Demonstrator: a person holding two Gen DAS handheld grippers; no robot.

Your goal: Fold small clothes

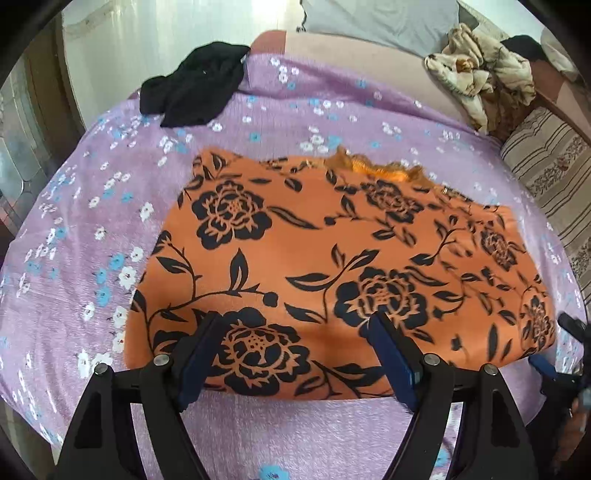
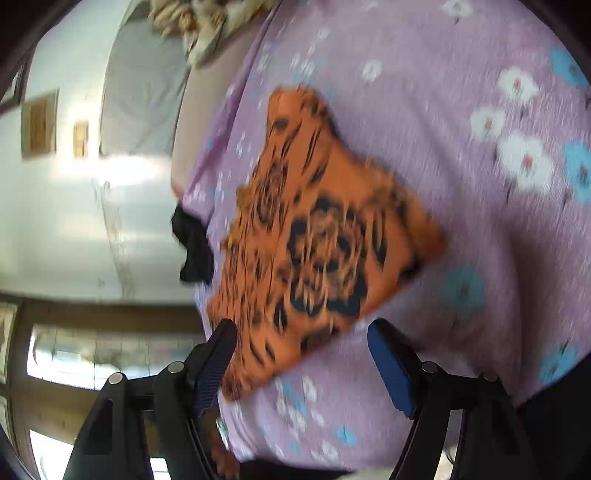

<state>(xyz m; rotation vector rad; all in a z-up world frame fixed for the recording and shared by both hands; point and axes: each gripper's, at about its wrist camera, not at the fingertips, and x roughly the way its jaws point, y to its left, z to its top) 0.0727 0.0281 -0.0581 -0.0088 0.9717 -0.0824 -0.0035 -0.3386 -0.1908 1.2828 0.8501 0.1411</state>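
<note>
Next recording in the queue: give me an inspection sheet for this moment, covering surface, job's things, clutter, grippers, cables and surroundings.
Surface: bed with a lilac flowered sheet, smooth.
Job's things: orange cloth with black flowers lies flat and folded on the sheet, frayed edge on its far side; black garment lies crumpled at the far edge.
Clutter: beige bundle of cloth far right, striped cushion beside it.
Grippers: left gripper open above the orange cloth's near edge, holding nothing; right gripper open, holding nothing, its view blurred.
Cables: nothing seen.
Surroundings: grey pillow behind the bed, pale wall.
</note>
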